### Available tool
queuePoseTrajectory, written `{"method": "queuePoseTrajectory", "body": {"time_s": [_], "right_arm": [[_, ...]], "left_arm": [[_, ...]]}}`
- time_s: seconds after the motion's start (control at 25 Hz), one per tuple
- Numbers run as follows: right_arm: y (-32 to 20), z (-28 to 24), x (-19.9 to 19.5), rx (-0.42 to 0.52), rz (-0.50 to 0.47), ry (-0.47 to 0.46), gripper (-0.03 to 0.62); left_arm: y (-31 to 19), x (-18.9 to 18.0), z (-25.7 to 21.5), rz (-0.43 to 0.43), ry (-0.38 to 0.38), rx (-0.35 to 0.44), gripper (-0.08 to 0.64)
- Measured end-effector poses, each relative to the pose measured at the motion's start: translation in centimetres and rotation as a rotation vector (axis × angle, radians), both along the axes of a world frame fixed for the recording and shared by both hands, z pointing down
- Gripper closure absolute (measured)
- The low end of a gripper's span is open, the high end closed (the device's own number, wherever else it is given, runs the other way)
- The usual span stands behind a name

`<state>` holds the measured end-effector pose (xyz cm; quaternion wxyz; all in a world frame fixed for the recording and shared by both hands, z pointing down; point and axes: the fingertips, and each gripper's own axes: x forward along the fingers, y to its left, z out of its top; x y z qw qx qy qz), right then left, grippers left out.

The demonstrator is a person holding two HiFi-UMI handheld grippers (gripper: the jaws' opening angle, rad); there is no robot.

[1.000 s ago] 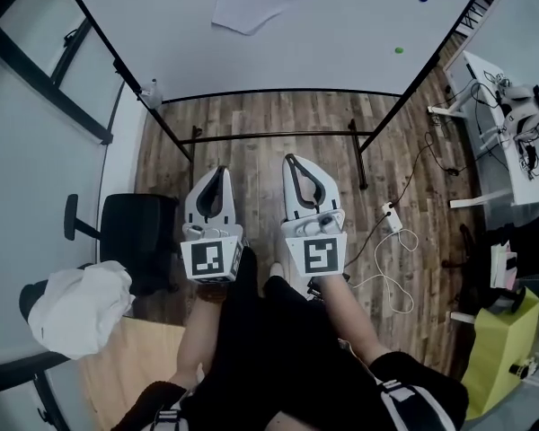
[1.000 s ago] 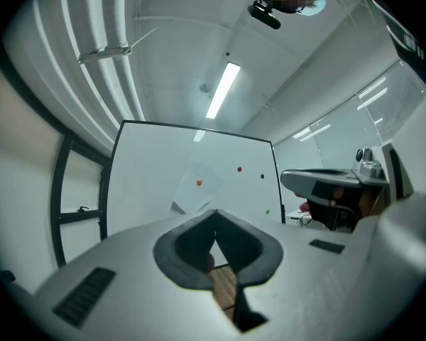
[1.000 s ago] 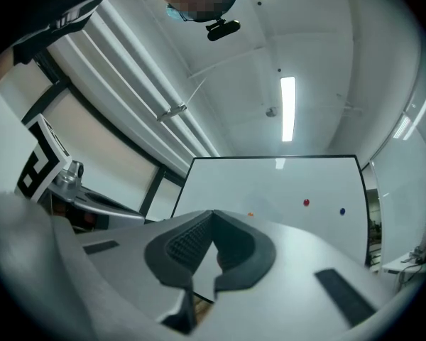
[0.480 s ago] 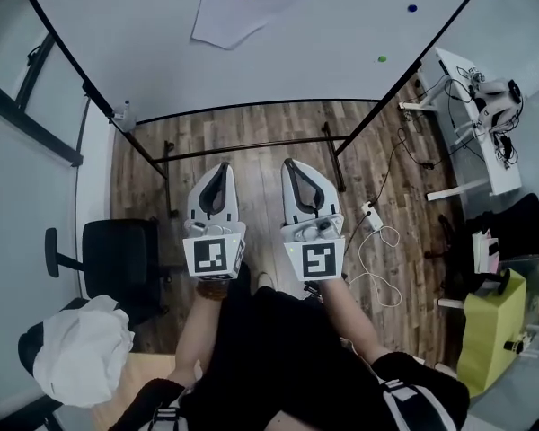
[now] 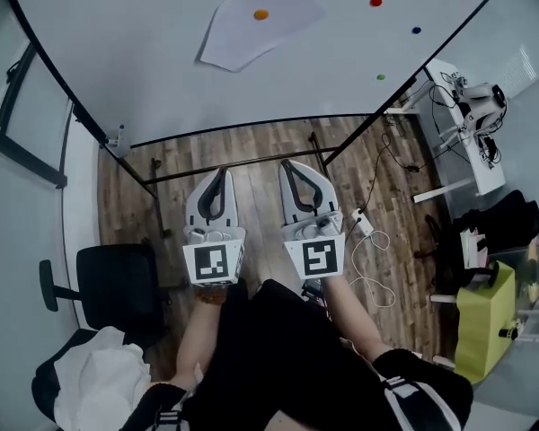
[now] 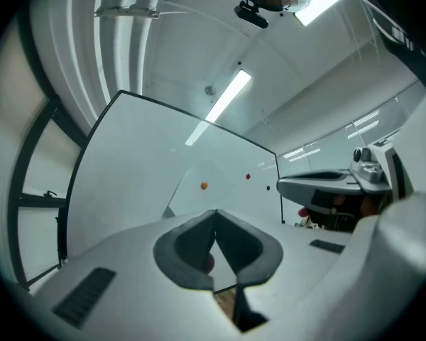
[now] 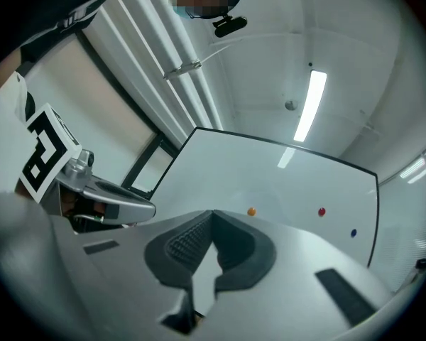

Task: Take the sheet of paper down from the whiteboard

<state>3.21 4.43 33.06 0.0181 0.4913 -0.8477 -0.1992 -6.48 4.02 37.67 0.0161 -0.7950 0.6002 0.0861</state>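
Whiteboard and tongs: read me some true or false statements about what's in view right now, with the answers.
The left tongs and the right tongs are both shut. True.
An orange magnet pins the sheet of paper to the whiteboard. True.
The left tongs grip the sheet of paper. False: they hold nothing and are short of the whiteboard.
The green magnet sits on the sheet of paper. False: it is on bare whiteboard, to the right of the sheet.

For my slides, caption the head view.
The left gripper and right gripper, both shut, face a whiteboard where an orange magnet pins paper.
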Motion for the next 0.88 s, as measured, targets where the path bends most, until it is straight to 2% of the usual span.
{"method": "queuePoseTrajectory", "body": {"time_s": [0.08, 0.16, 0.2, 0.32, 0.56, 0.72, 0.8, 0.88], "right_arm": [[-0.4, 0.3, -0.8, -0.006, -0.003, 0.047, 0.594], [-0.9, 1.0, -1.4, -0.023, -0.013, 0.147, 0.594], [-1.2, 1.1, -1.5, -0.029, -0.013, 0.149, 0.594], [-2.4, 0.5, -1.2, -0.03, -0.002, 0.017, 0.594], [-6.0, 0.4, 0.0, -0.024, -0.006, 0.008, 0.594], [-8.6, -0.1, 1.3, -0.013, -0.017, -0.06, 0.594], [-10.1, 0.1, 2.0, -0.017, -0.021, -0.048, 0.594], [-11.4, 0.5, 2.8, -0.014, -0.025, 0.059, 0.594]], "left_arm": [[-0.7, -0.9, 0.3, 0.001, -0.005, 0.004, 0.548], [-1.4, -1.6, 0.8, -0.002, -0.021, 0.002, 0.548], [-1.5, -1.9, 1.0, -0.004, -0.022, -0.003, 0.548], [-2.2, -2.0, 1.8, -0.006, -0.026, -0.029, 0.548], [-4.8, -1.1, 1.2, -0.027, -0.069, -0.021, 0.548], [-6.8, 0.1, 0.5, -0.044, -0.098, -0.009, 0.548], [-7.9, 1.0, 0.1, -0.038, -0.108, 0.007, 0.548], [-8.9, 1.9, -0.4, -0.026, -0.119, 0.028, 0.548]]}}
